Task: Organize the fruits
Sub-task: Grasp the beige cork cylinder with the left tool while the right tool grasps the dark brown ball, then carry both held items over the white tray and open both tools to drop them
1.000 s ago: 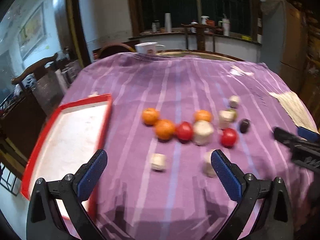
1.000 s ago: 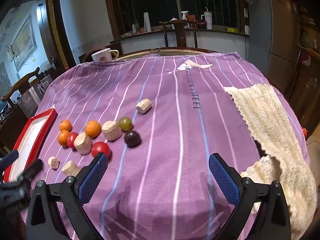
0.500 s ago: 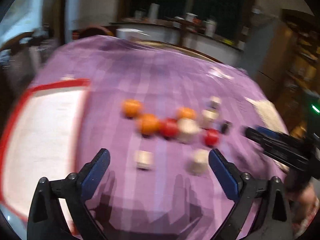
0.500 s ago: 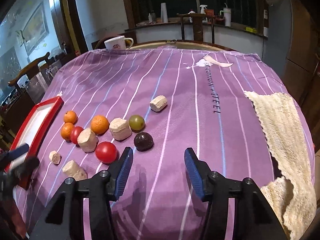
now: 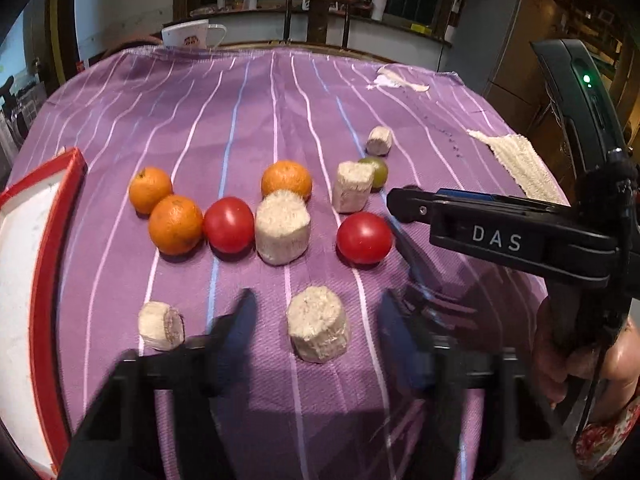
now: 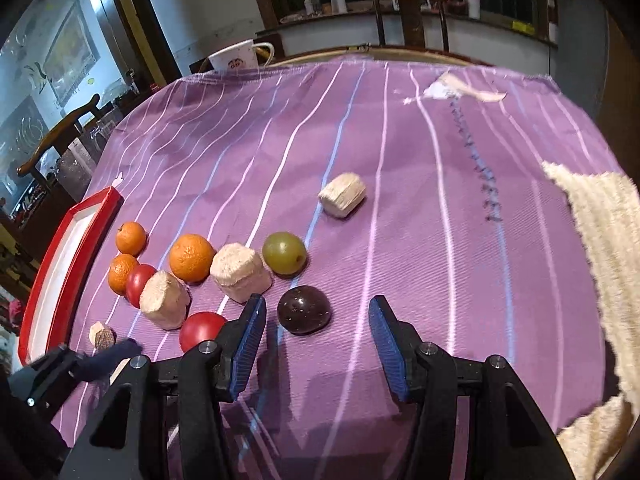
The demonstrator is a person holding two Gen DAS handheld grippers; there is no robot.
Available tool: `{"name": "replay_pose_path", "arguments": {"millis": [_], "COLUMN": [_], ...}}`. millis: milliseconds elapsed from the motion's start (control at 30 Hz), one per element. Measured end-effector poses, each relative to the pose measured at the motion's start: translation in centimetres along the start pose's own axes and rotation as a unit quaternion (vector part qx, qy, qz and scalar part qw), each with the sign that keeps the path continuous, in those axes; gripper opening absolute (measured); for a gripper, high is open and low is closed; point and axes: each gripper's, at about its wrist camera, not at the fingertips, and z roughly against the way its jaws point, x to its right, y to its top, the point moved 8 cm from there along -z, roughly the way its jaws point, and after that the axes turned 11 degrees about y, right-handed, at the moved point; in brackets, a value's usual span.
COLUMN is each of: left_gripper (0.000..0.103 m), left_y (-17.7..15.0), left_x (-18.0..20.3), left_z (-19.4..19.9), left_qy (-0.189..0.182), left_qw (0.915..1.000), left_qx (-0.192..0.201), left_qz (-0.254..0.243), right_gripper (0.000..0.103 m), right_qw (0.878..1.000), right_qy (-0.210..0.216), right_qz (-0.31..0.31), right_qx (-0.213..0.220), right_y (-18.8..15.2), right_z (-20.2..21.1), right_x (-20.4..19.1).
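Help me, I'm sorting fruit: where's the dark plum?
Right wrist view, low centre: dark plum lies on the cloth just below the green grape.

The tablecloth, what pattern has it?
Purple tablecloth with thin white and blue stripes; clearest in the right wrist view.

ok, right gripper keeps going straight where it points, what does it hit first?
Most likely the dark plum: it lies just ahead of the right gripper, between the fingers, nearer the left one. Neither pad touches it yet. Depth is hard to judge.
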Motion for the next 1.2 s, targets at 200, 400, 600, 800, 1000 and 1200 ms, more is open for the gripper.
{"name": "replay_pose_path", "arguments": {"millis": [200, 400, 600, 800, 1000, 1200], "left_gripper": [0.028, 0.028, 0.028, 0.028, 0.028, 0.028], "left_y": [-0.1, 0.1, 0.6, -0.4, -3.9, -6.1], "left_x": [-0.9, -2.9, -8.7, -18.3, -26.1, -29.8], "left_z": [0.4, 3.3, 6.6, 8.6, 8.2, 7.1], "left_qy": [-0.008, -0.009, 0.022, 0.125, 0.191, 0.211], "left_qw": [0.9997, 0.9984, 0.9932, 0.9759, 0.9551, 0.9462], "left_qx": [-0.001, 0.024, 0.055, 0.067, 0.039, 0.016], "left_qz": [0.025, 0.049, 0.100, 0.166, 0.223, 0.244], "right_gripper": [0.029, 0.029, 0.029, 0.029, 0.029, 0.029], "right_qw": [1.000, 0.999, 0.996, 0.985, 0.968, 0.955], "right_qy": [0.018, 0.023, 0.059, 0.142, 0.203, 0.216], "right_qz": [0.002, 0.009, 0.044, 0.094, 0.144, 0.185], "right_qx": [0.005, 0.029, 0.044, 0.019, -0.037, -0.089], "right_y": [0.1, 0.4, 0.5, 0.1, -2.0, -5.0], "right_z": [-0.1, 2.3, 4.5, 3.6, -0.8, -5.4], "right_x": [-0.5, -1.9, -7.0, -16.1, -25.2, -30.5]}}
